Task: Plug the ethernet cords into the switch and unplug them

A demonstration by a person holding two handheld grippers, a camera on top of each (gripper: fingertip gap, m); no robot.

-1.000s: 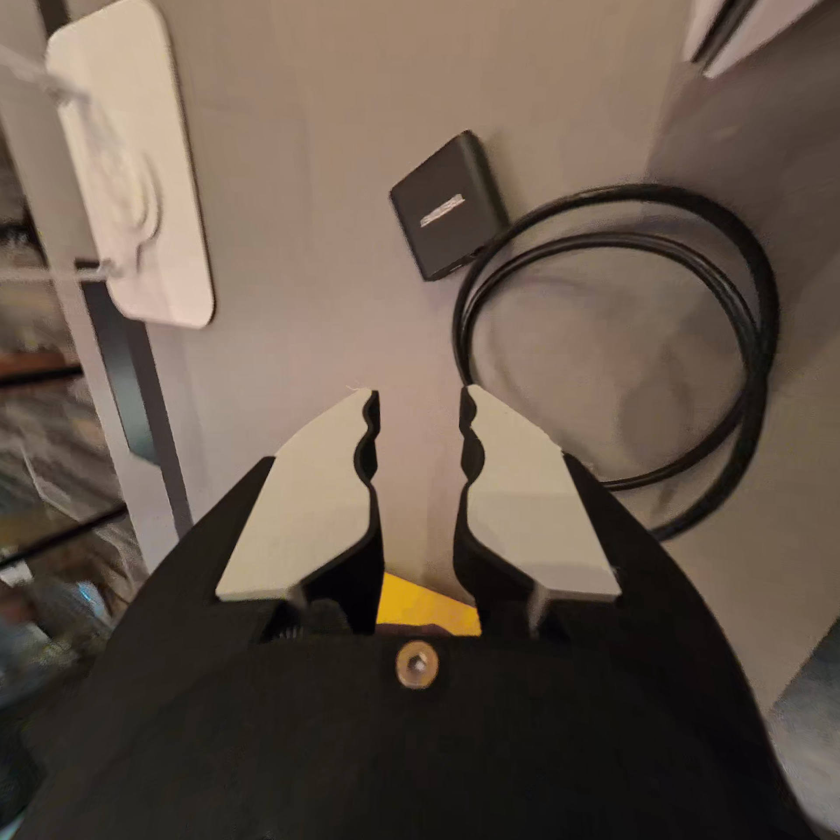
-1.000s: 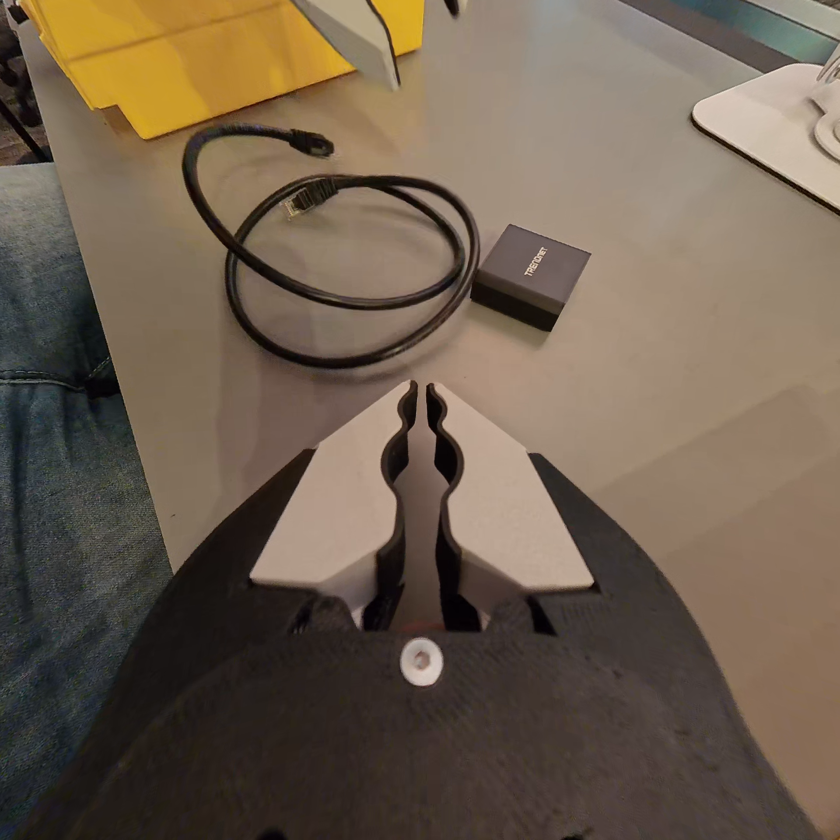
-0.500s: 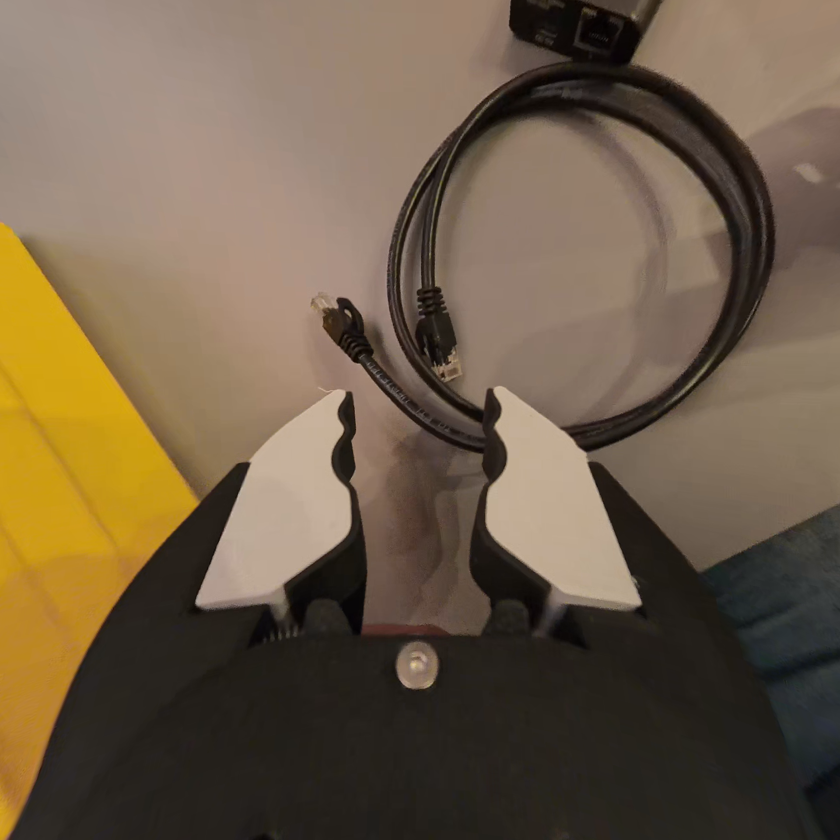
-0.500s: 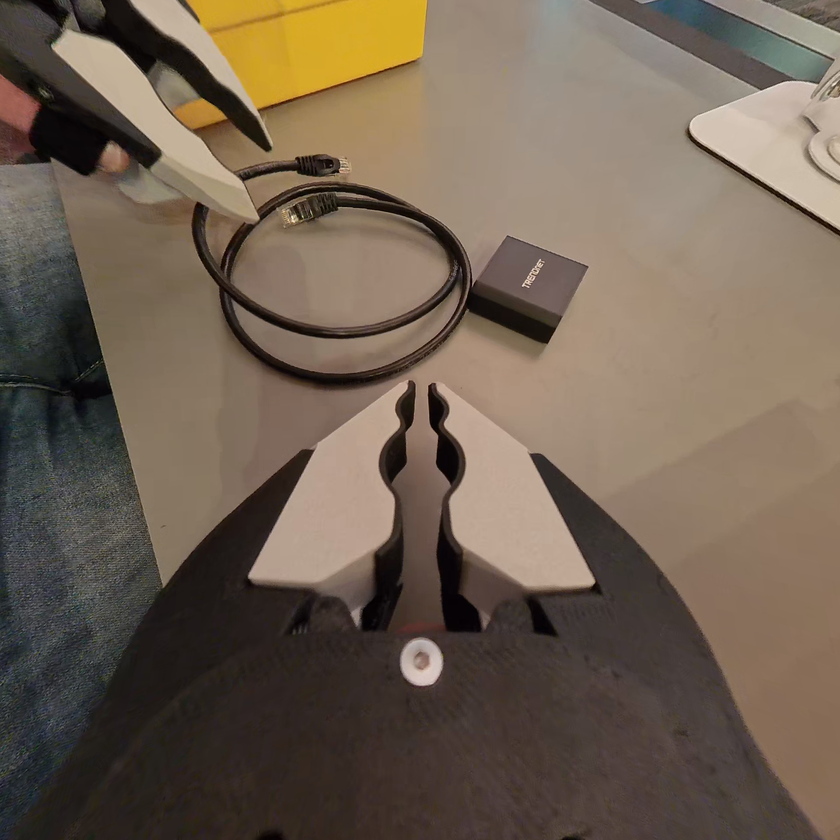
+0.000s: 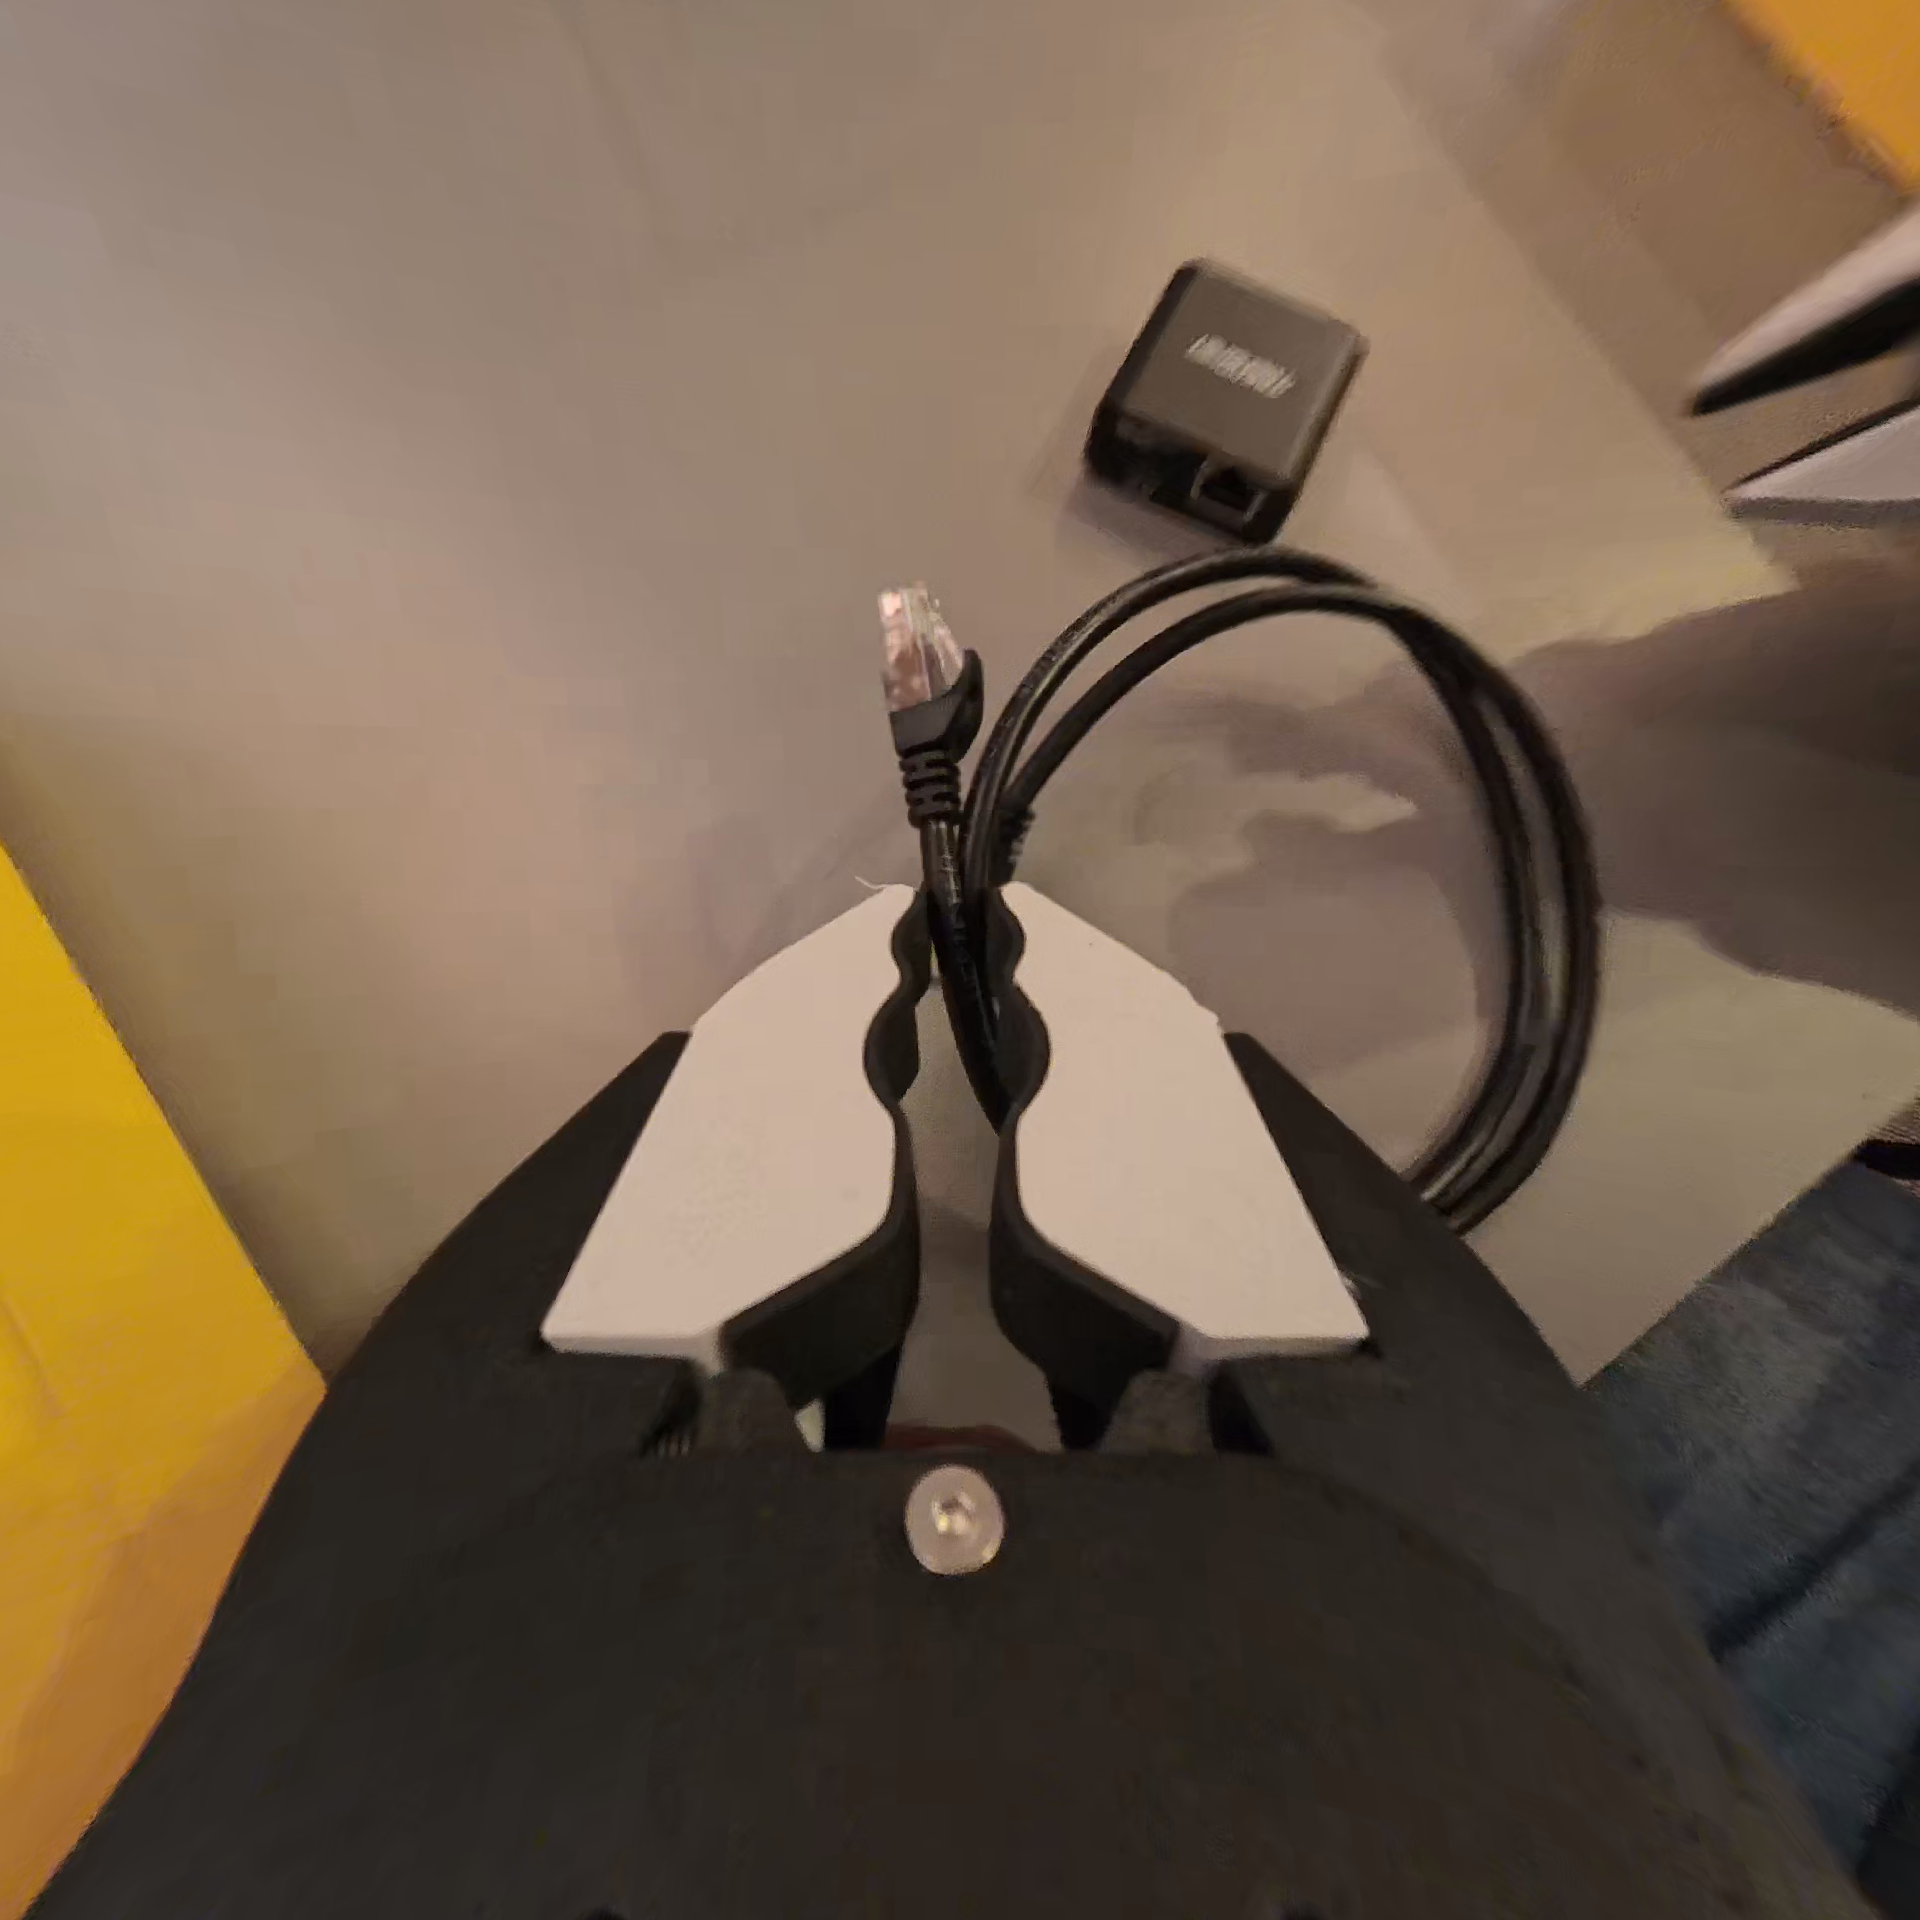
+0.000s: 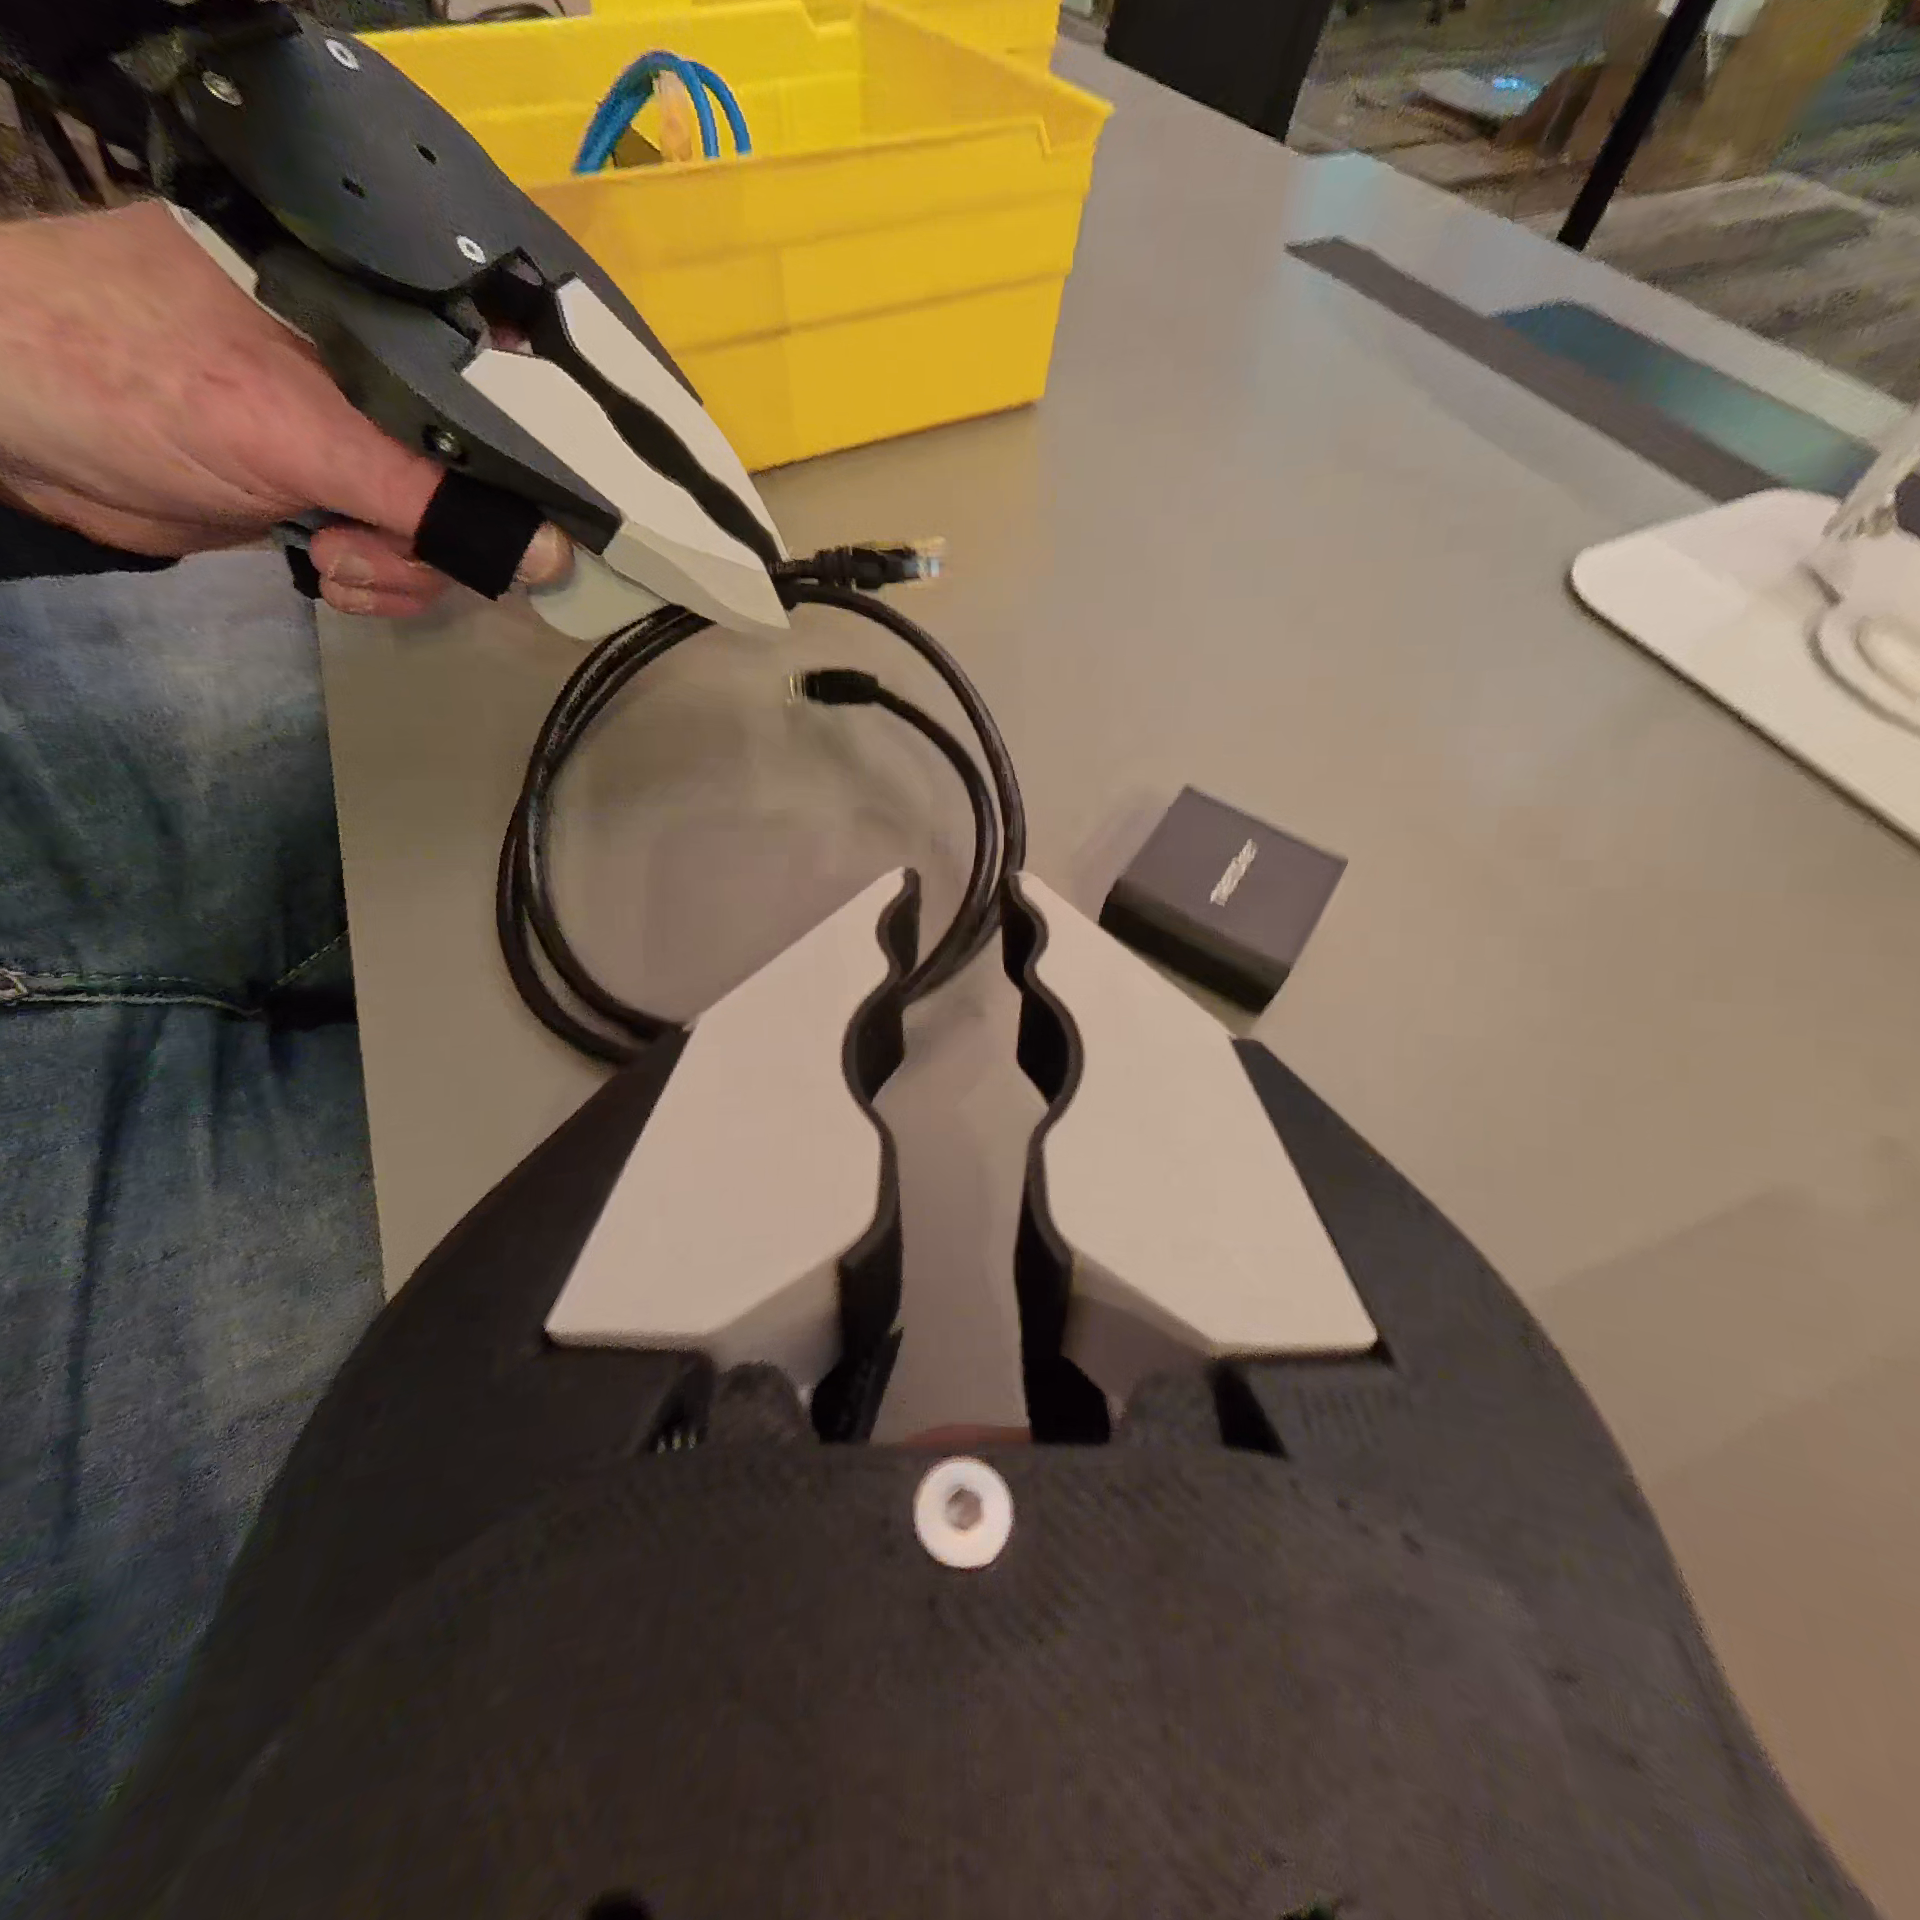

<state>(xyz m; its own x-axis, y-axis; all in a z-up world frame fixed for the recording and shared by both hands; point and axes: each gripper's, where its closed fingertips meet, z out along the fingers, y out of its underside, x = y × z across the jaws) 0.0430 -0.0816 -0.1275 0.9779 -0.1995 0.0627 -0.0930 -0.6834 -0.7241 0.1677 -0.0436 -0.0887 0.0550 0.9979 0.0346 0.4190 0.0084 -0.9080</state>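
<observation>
Left gripper (image 5: 958, 904): pressed together on the black ethernet cord (image 5: 1538, 831) just behind its near plug (image 5: 920, 665); the clear-tipped plug sticks out past the fingertips, lifted off the bench (image 5: 468, 468). Seen from the right wrist view, this gripper (image 6: 774, 597) is held in a person's hand (image 6: 156, 405), with the plug (image 6: 883, 564) pointing right, above the coil.

Right gripper (image 6: 961, 894): fingers slightly spread, holding nothing, hovering low over the near side of the bench (image 6: 1351, 623).

Ethernet cord (image 6: 748, 831): black, looped in a double coil on the bench; second plug (image 6: 831, 686) free inside the coil, apart from the left gripper.

Switch (image 6: 1226, 894): small dark box, flat on the bench just right of the coil; a port (image 5: 1231, 488) on its side faces the cord, nothing plugged in.

Yellow bin (image 6: 883, 239): at the far edge, holding a blue cable (image 6: 665, 114).

White pad (image 6: 1714, 623): at the right edge.

Denim-clad leg (image 6: 156, 1039): left of the bench.
</observation>
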